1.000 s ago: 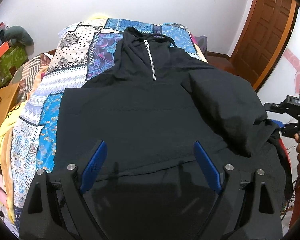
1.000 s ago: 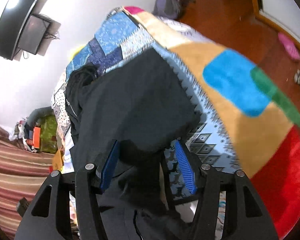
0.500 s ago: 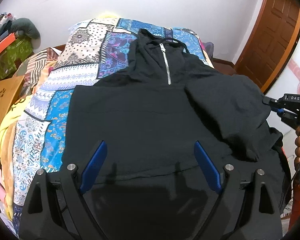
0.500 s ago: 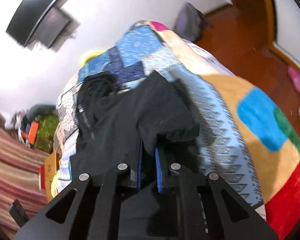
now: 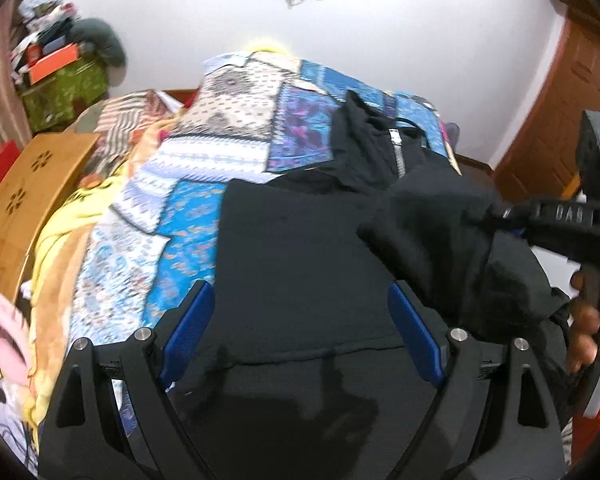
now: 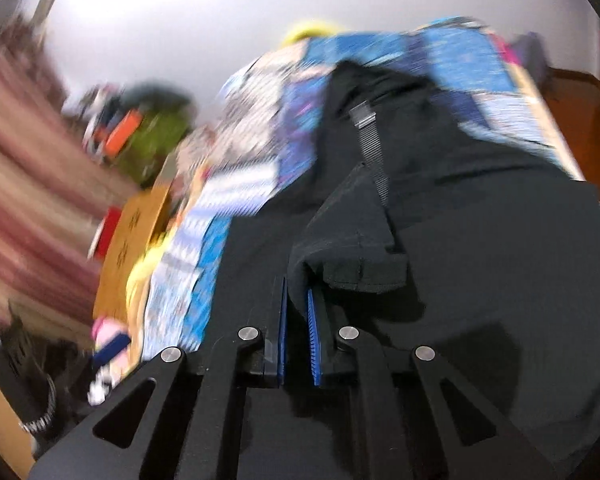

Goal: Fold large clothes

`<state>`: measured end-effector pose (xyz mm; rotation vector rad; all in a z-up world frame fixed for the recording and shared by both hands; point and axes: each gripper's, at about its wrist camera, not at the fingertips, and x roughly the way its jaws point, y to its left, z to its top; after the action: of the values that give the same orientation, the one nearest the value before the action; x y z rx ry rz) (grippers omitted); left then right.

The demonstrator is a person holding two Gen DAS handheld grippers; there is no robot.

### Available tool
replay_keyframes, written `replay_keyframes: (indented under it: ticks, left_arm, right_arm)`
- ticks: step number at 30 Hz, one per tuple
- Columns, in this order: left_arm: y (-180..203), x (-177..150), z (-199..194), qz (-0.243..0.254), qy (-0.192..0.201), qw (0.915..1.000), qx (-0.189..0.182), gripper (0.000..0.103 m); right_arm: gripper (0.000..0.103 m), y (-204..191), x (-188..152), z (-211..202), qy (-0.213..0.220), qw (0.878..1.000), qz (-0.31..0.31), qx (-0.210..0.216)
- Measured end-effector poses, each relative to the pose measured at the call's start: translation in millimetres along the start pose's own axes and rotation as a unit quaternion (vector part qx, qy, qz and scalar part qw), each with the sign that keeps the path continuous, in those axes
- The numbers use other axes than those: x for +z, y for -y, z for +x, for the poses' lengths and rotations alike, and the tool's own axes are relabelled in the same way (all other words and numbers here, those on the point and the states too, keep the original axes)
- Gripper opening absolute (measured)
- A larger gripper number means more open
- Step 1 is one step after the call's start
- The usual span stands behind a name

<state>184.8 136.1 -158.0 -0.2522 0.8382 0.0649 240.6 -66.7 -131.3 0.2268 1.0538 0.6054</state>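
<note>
Sleeve (image 6: 352, 264) now carried inward over black hoodie (image 5: 300, 264), pinched by right gripper (image 6: 297, 320), left gripper (image 5: 300, 336) spread wide above hem.

Black zip-neck hoodie (image 5: 300, 264) spread flat, sleeve (image 6: 348, 248) lifted

Right gripper (image 6: 298, 306) has clamped the black jacket's sleeve (image 6: 352, 248) and carried it left, over the jacket body (image 5: 300, 264).
</note>
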Motion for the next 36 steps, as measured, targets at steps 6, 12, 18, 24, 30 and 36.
replay_keyframes:
  ticks: [6, 12, 18, 24, 30, 36]
  left_arm:
    - [-28.2, -9.4, 2.8, -0.038, -0.022, 0.999, -0.004, 0.088]
    - [-35.4, -17.6, 16.3, -0.061, -0.057, 0.9961, -0.028, 0.088]
    - [-35.6, -25.2, 47.0, -0.101, -0.109, 0.9866, -0.068, 0.088]
    - [-49.7, -41.2, 84.3, -0.187, -0.175, 0.9602, -0.113, 0.088]
    - [-55.2, -61.0, 106.9, -0.239, -0.219, 0.9371, -0.13, 0.088]
    - [-42.4, -46.6, 93.4, -0.195, -0.186, 0.957, -0.107, 0.058]
  right_arm:
    - [0.015, -32.7, -20.3, 40.8, -0.099, 0.994, -0.048, 0.011]
    - [0.042, -23.0, -23.1, 20.3, -0.085, 0.994, -0.052, -0.038]
    - [0.045, 7.6, -17.2, -28.8, -0.019, 0.995, -0.036, -0.087]
    - [0.054, 53.2, -24.6, -81.7, 0.044, 0.988, -0.009, -0.146]
    - [0.054, 101.0, -41.1, -110.5, 0.065, 0.981, 0.041, -0.176]
    - [0.054, 135.3, -58.0, -110.9, 0.048, 0.975, 0.07, -0.206]
